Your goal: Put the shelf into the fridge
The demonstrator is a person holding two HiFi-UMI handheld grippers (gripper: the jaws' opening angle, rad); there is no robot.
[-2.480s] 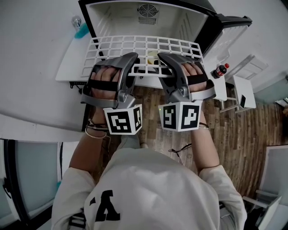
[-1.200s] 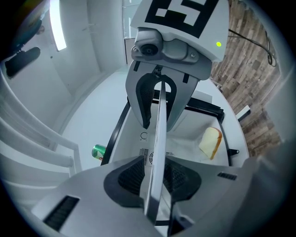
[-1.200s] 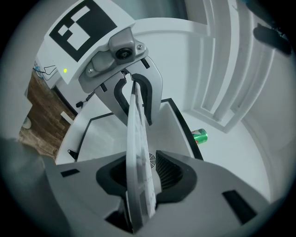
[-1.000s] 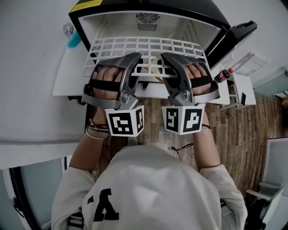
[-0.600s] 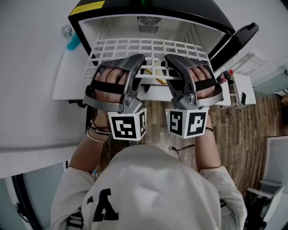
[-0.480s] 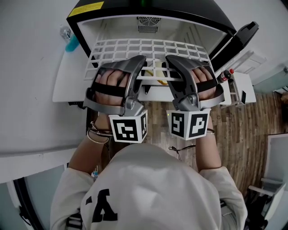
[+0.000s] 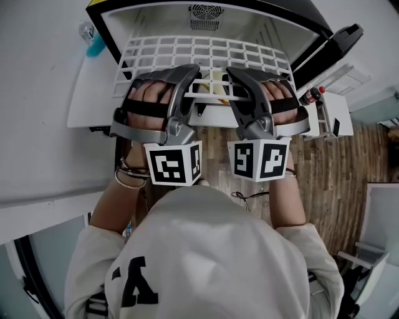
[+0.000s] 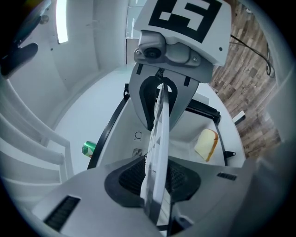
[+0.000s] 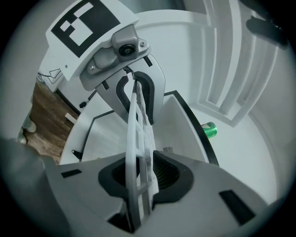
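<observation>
Shelf (image 7: 206, 53), a white plastic grid, lay level at the mouth of the open fridge (image 7: 146, 22), with its far edge toward the fan grille (image 7: 202, 15). The left gripper (image 7: 189, 73) and the right gripper (image 7: 232, 73) sat side by side on its near edge. Both pairs of jaws were closing, clamped on the grid that ran between them. Inside the fridge lay a green can (image 8: 89, 148), its print too blurred to read, and a slice of bread (image 8: 206, 144). A dark bottle (image 7: 310, 95) with a red cap stood right of the fridge, its label unreadable. The person's sweatshirt (image 7: 206, 249) bore a black letter, seemingly a Y.
</observation>
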